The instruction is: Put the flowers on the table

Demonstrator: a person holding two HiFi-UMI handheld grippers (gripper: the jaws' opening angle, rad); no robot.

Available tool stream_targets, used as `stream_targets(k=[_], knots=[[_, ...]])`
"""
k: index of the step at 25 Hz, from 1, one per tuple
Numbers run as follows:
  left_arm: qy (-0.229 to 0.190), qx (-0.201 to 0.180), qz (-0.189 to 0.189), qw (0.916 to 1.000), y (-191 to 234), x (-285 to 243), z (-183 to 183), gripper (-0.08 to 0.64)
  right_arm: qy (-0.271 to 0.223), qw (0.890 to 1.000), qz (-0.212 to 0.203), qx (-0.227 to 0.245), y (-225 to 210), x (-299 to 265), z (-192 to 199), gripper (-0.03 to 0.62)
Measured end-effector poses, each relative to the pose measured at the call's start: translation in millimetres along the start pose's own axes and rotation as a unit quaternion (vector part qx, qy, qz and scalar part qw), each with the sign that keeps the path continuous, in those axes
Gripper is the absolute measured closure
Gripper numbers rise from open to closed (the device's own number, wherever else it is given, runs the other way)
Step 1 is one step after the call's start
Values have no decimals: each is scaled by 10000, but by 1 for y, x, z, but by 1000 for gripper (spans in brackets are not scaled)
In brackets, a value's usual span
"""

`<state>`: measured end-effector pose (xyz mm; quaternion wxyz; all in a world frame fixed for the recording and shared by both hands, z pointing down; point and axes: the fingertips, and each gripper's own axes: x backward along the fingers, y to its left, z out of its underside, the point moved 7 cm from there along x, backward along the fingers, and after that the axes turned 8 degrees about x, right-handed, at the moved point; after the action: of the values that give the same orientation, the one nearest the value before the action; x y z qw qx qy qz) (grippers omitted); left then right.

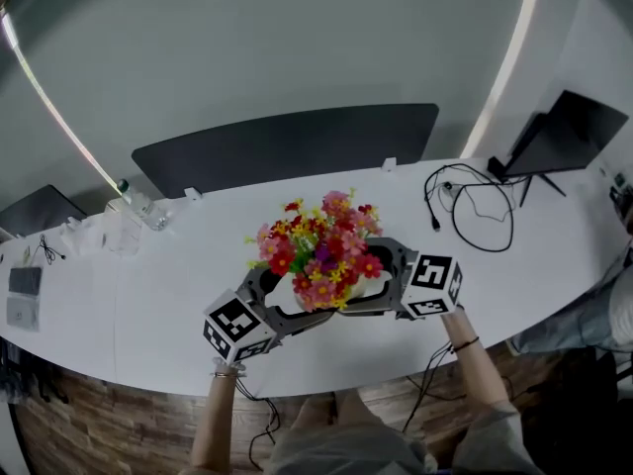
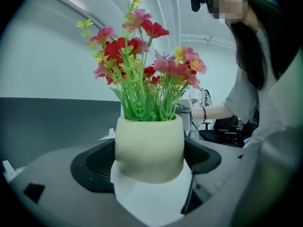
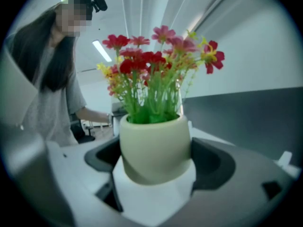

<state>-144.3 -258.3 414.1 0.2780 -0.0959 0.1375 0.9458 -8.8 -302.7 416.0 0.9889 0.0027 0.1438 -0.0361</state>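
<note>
Taking the flower pot (image 2: pixel 149 148) as the centre, we find the table (image 1: pixel 208 255) bare from 9 round to 12 o'clock. That open stretch ends at the dark panel (image 1: pixel 287 146) walling the far edge. At 10 o'clock, well apart, a bottle (image 1: pixel 138 204) and clear containers (image 1: pixel 121 234) crowd the rim. At 2 o'clock a looped black cable (image 1: pixel 475 206) lies across the top, with a dark screen (image 1: pixel 564 132) beyond it. The left gripper (image 1: pixel 282 300) and right gripper (image 1: pixel 381 280), both clamped on the pot, close off 8 and 4 o'clock.

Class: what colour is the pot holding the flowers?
Pale cream pot, clearest in the left gripper view.
</note>
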Motion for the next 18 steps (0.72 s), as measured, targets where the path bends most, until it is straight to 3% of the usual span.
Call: stream_targets(k=[18], knots=[[263,158,107,9995,34,-42,57,112,50,9994,126,-327,-25,-9,73,138]])
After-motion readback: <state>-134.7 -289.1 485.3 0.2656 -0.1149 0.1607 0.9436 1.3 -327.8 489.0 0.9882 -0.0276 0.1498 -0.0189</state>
